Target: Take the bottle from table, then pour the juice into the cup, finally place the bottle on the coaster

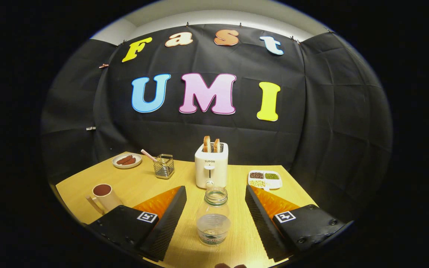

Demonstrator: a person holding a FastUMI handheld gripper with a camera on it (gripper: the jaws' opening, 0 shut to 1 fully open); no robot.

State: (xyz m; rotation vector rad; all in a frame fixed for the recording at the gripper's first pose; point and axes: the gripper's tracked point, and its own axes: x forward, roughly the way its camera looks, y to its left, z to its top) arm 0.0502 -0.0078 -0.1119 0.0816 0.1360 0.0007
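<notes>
A clear plastic bottle [213, 216] with no cap stands upright on the wooden table [140, 182], between my two black fingers and touching neither. My gripper [214, 196] is open, its fingers spread wide on either side of the bottle. A cream mug [104, 198] with a dark inside stands to the left, just beyond the left finger [168, 219]. I cannot pick out a coaster; a small dark shape sits at the near table edge below the bottle.
A white toaster [211, 169] holding two bread slices stands right behind the bottle. Further left are a glass holder [163, 166] with a straw and a plate of sausages [127, 160]. A white divided tray [265, 179] of grains lies beyond the right finger.
</notes>
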